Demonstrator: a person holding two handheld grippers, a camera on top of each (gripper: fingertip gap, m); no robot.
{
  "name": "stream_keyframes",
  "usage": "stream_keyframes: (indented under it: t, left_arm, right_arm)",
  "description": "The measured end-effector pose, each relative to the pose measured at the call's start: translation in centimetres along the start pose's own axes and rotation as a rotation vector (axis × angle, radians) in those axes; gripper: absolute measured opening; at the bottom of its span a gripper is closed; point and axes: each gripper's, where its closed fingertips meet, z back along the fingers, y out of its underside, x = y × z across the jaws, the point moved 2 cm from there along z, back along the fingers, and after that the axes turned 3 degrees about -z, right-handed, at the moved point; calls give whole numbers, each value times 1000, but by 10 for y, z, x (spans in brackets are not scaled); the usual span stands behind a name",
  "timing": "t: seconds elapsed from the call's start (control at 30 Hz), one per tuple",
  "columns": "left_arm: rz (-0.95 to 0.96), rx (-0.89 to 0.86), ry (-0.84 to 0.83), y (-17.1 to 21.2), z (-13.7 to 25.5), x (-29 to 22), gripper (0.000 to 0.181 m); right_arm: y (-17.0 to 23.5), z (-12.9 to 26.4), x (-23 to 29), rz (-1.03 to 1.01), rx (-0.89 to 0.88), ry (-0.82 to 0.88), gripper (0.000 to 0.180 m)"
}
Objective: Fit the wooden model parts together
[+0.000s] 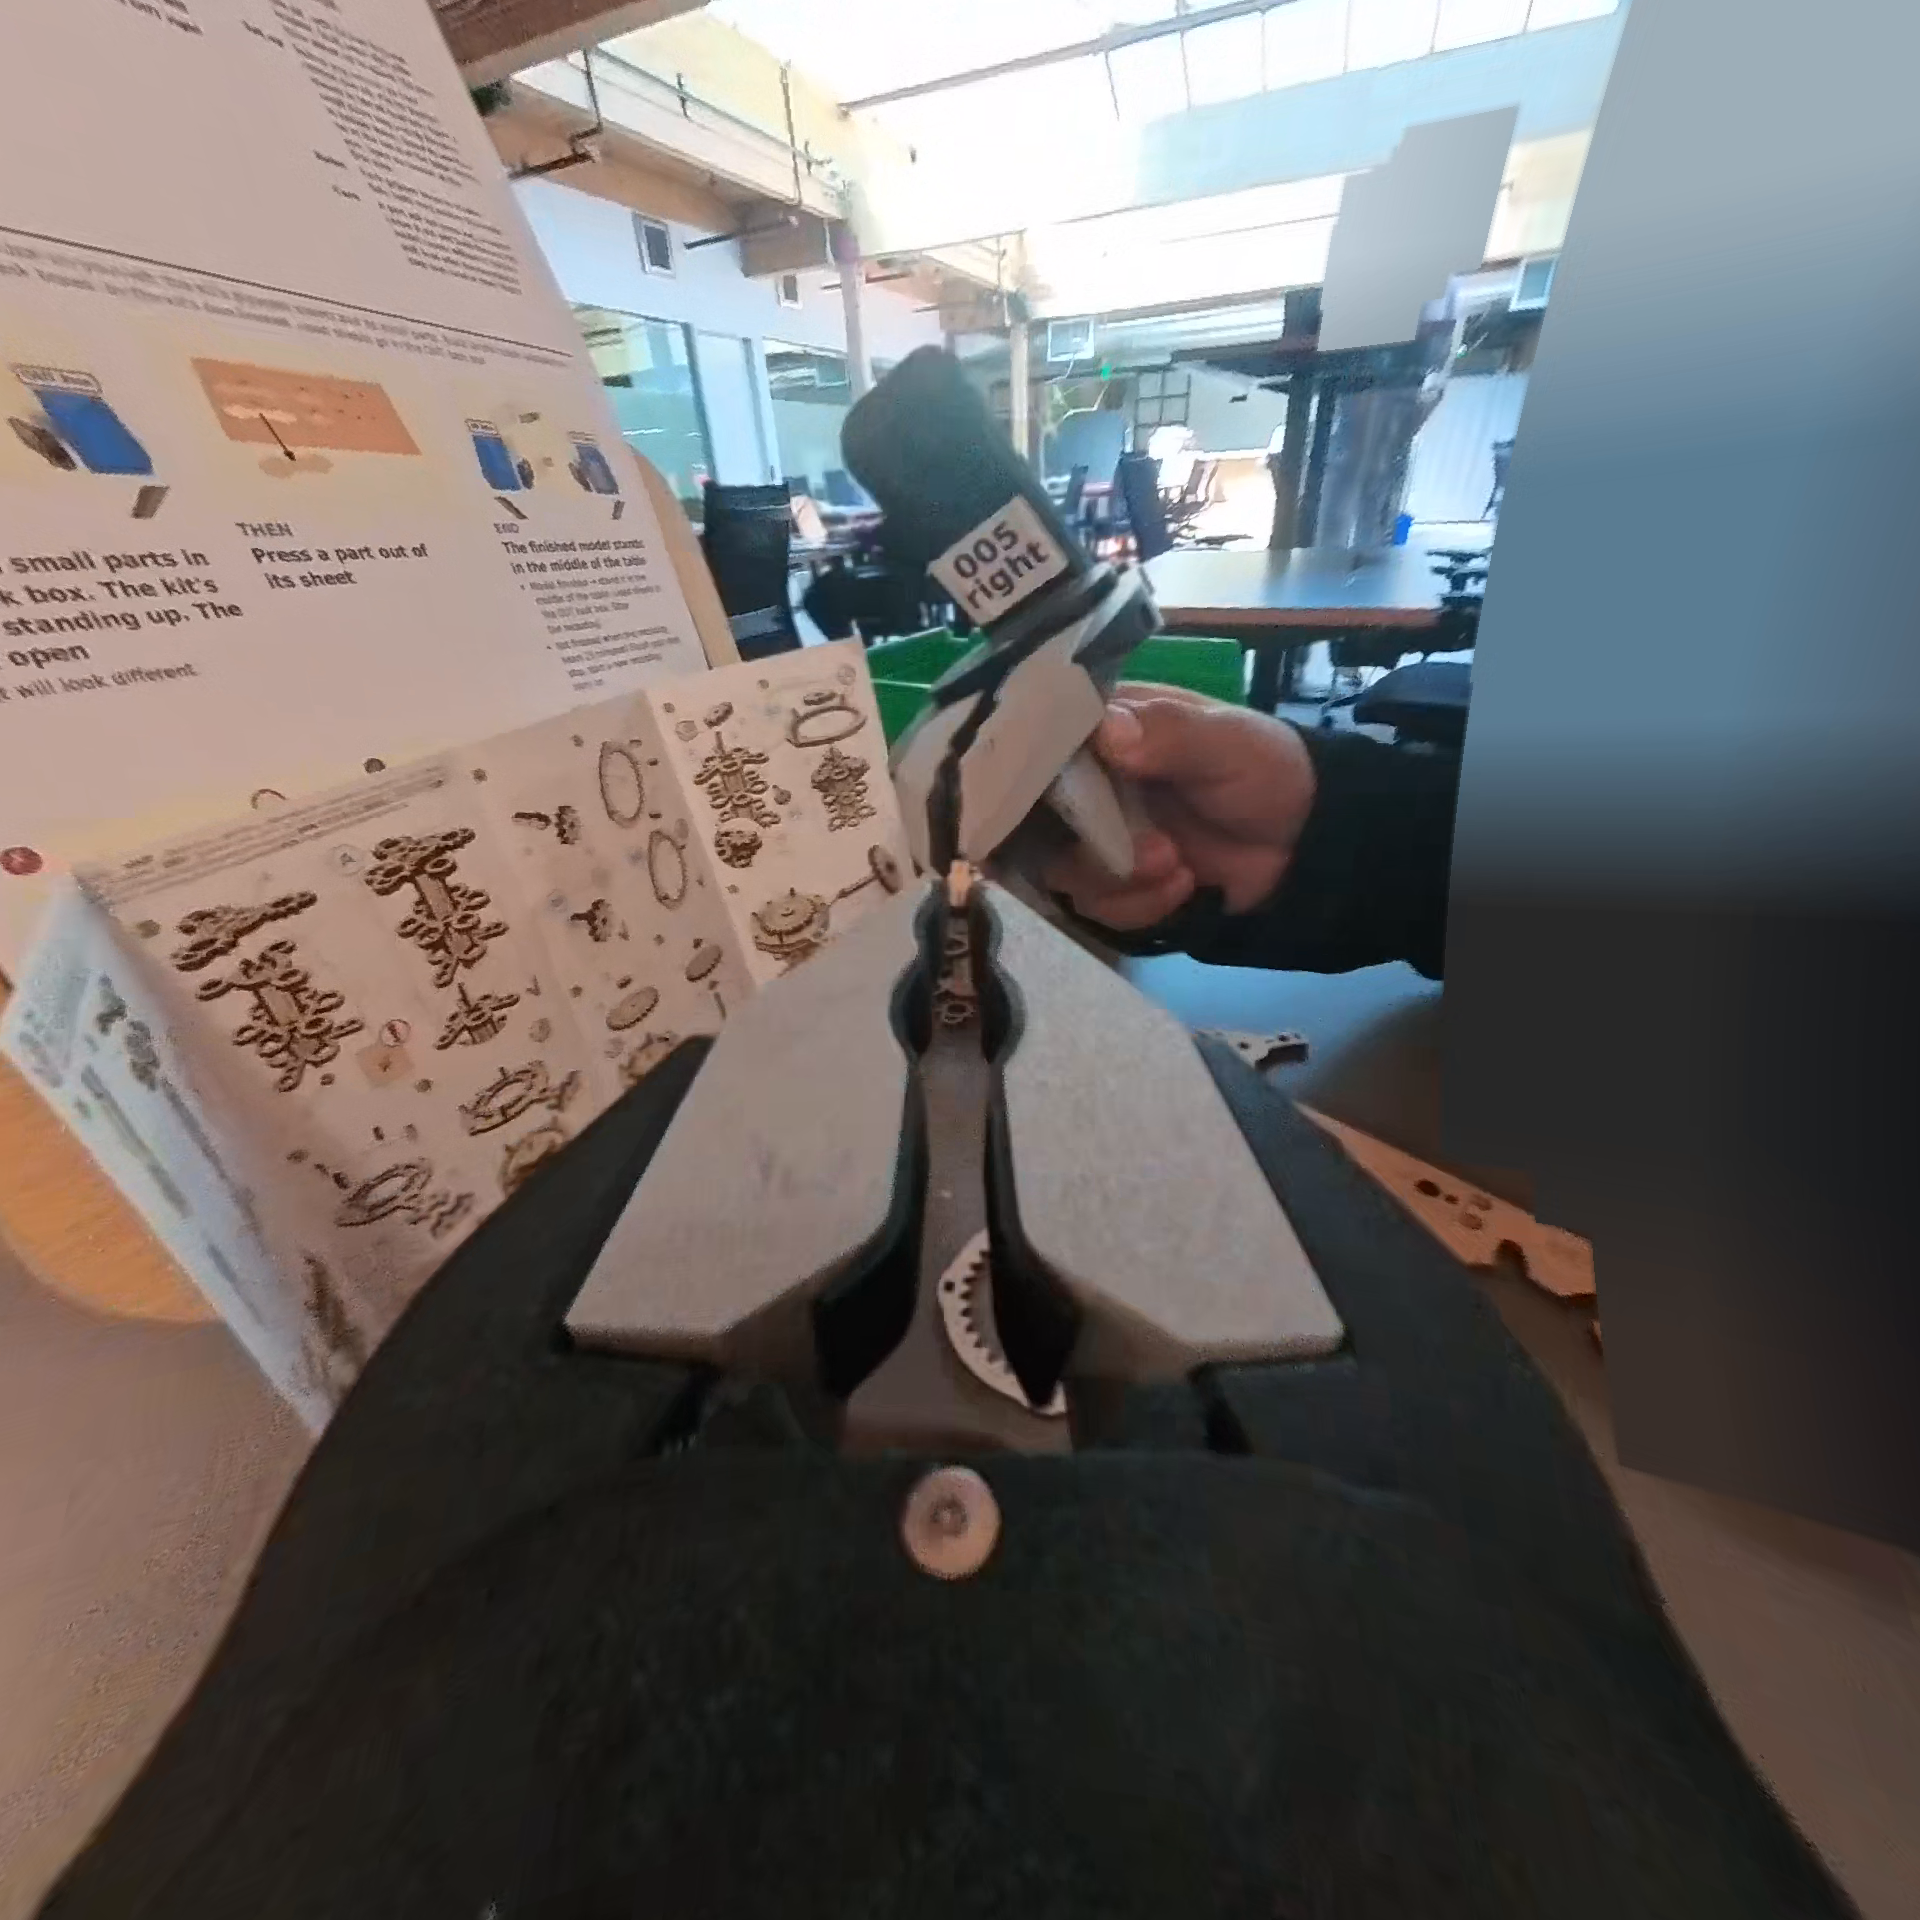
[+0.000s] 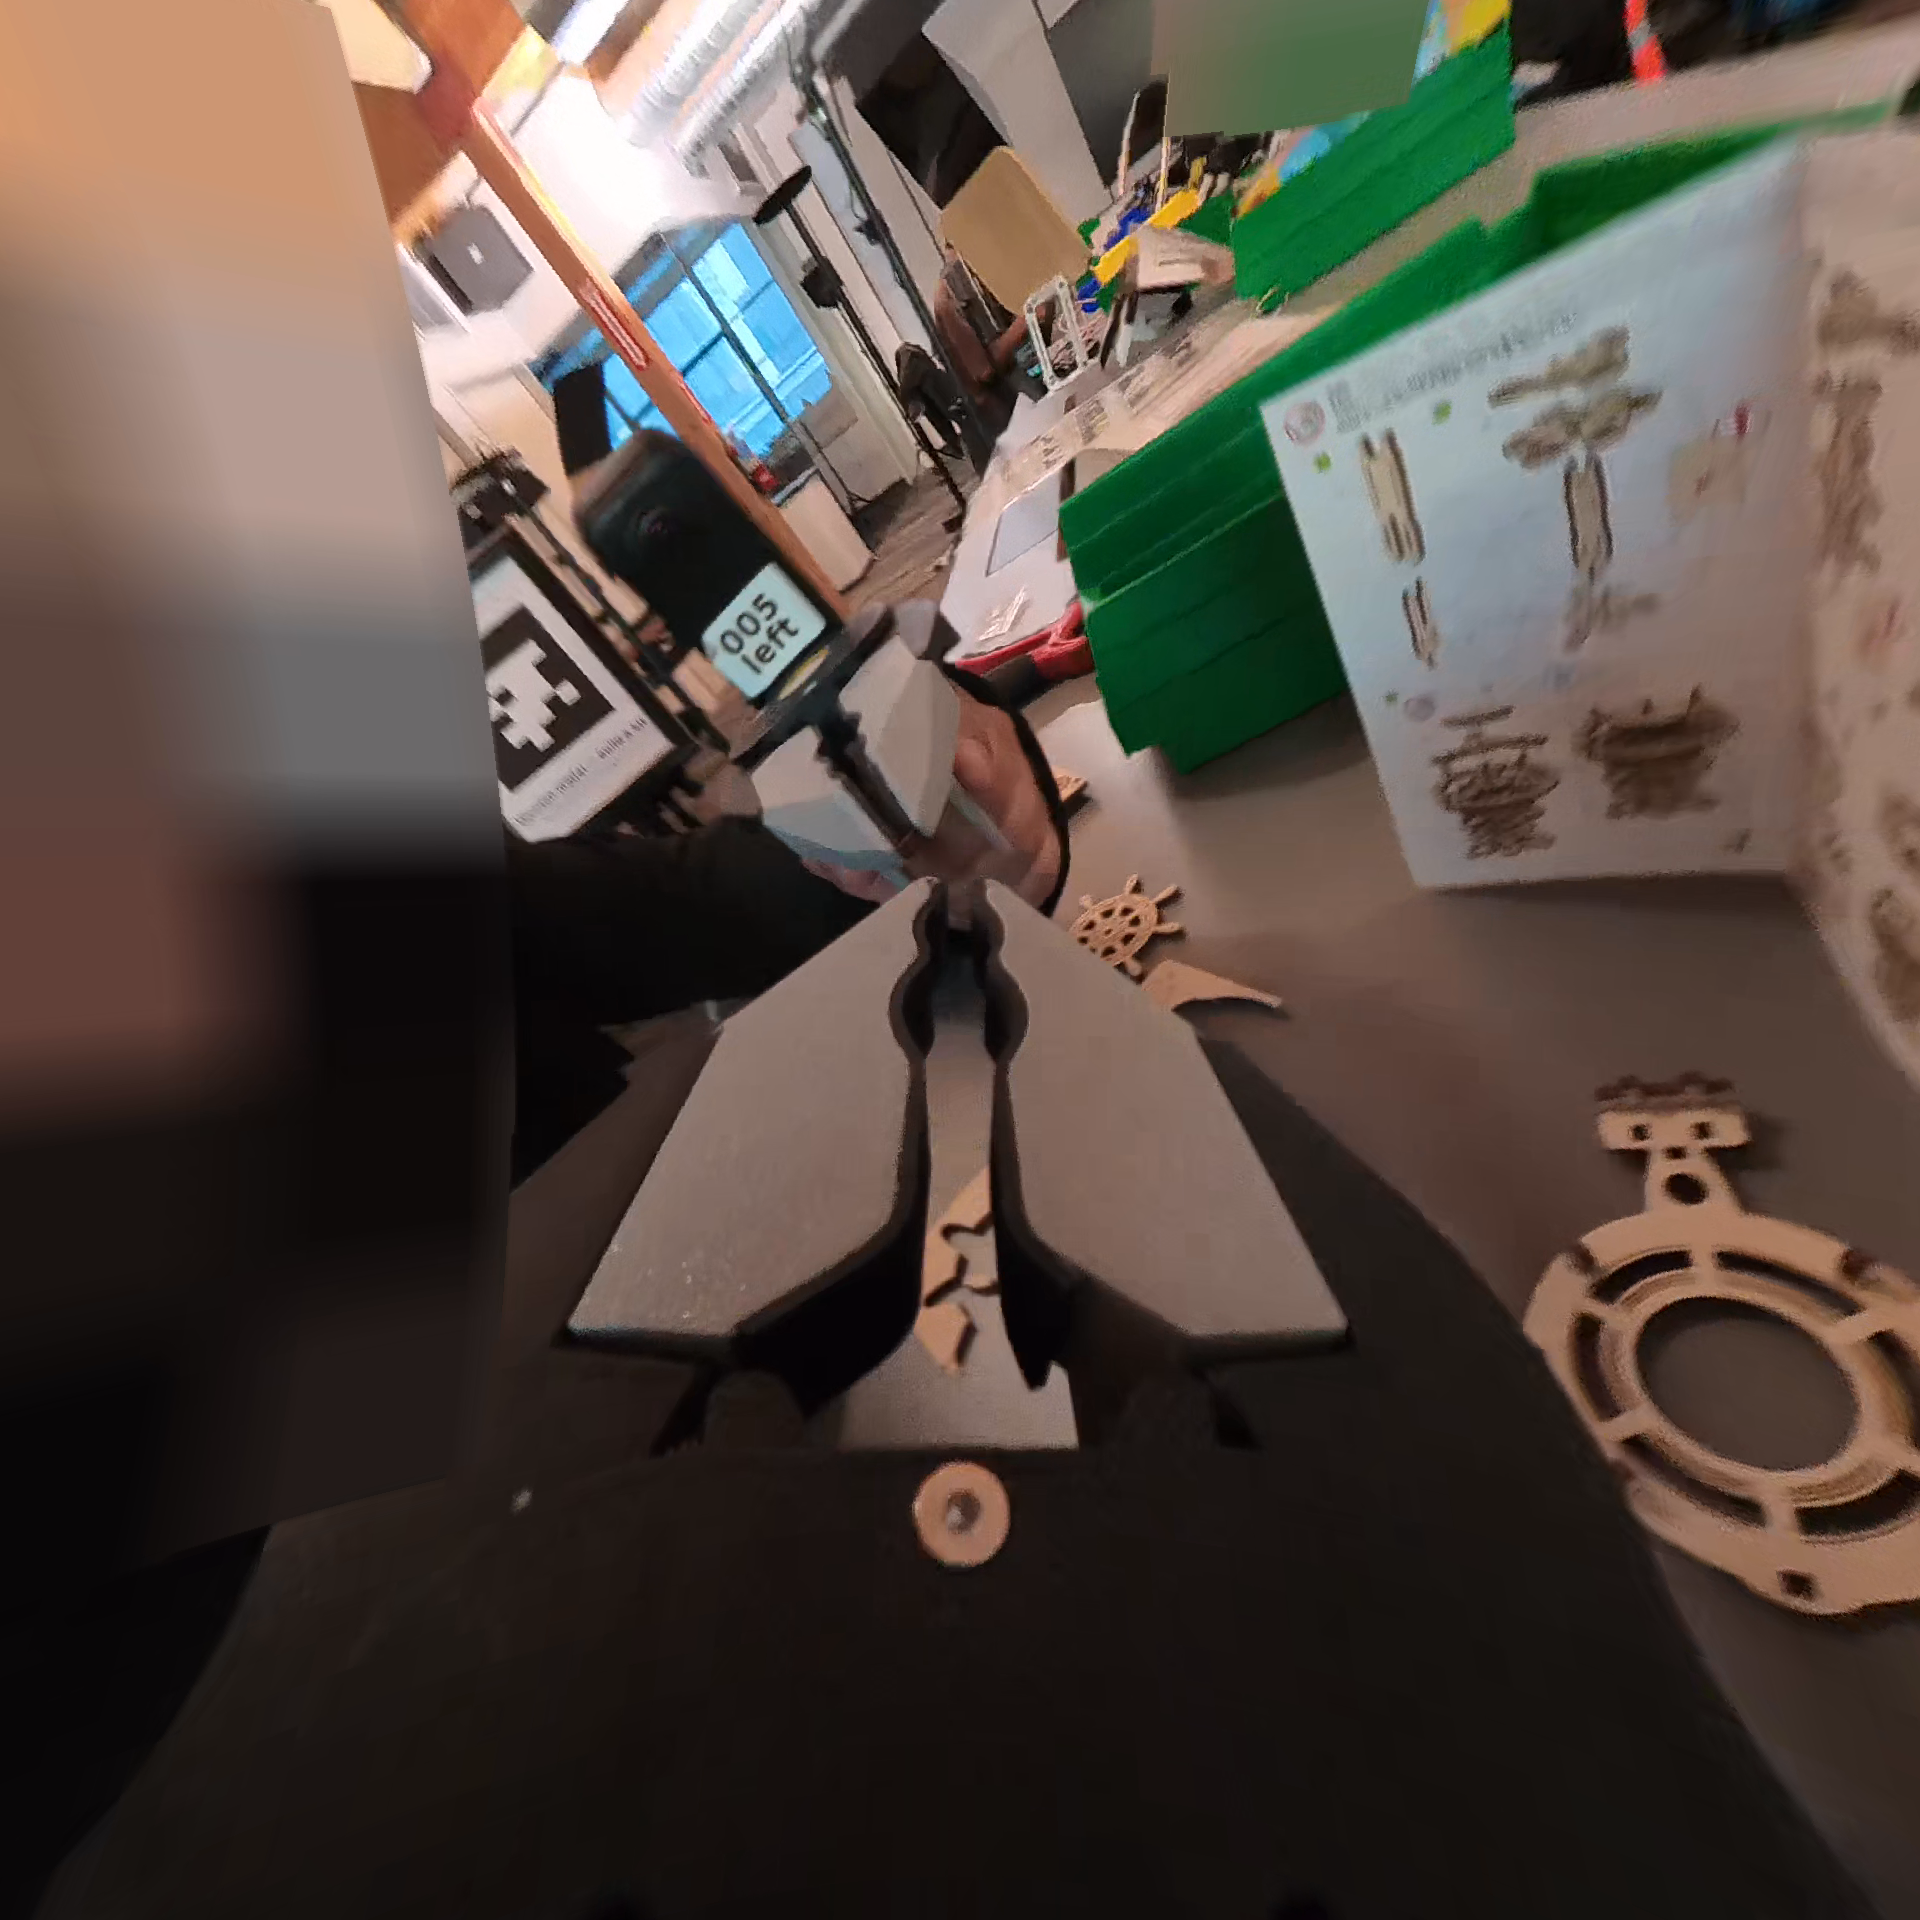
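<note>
My left gripper (image 1: pixel 958 920) is shut on a small wooden part (image 1: pixel 960 885) that sticks out of its tips. My right gripper (image 1: pixel 951 847) comes down from above, held by a hand, and meets it tip to tip on the same small piece. In the right wrist view my right gripper (image 2: pixel 961 916) is shut, with something small and pale at its tips. My left gripper (image 2: pixel 920 836) faces it closely. How the pieces join is hidden between the tips. Both grippers are raised above the grey table (image 2: pixel 1455 1039).
A folded picture leaflet (image 1: pixel 436 935) stands on the left, with a large instruction sheet (image 1: pixel 260 364) behind it. Loose parts lie on the table: a ship's wheel (image 2: pixel 1127 923), a ring-shaped frame (image 2: pixel 1745 1382), a toothed piece (image 1: pixel 977 1320), a cut sheet (image 1: pixel 1475 1226). Green bins (image 2: pixel 1195 582) stand behind. Left and right tips are no more than a few centimetres apart.
</note>
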Motion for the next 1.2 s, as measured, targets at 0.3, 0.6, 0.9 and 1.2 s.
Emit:
stream_keyframes:
  t: [0.3, 0.6, 0.9, 1.2]
  left_arm:
    - [152, -63, 133, -4, 1, -10, 0]
    - [172, -55, 156, -1, -3, -14, 0]
    - [182, -52, 161, -1, -1, -14, 0]
    - [201, -19, 168, 2, -1, -13, 0]
  right_arm:
    - [1, -7, 20, 261, 29, 57, 1]
    - [4, -7, 26, 235, 38, -4, 0]
    - [7, -8, 25, 293, 69, 30, 0]
    - [9, -8, 23, 327, 92, 60, 0]
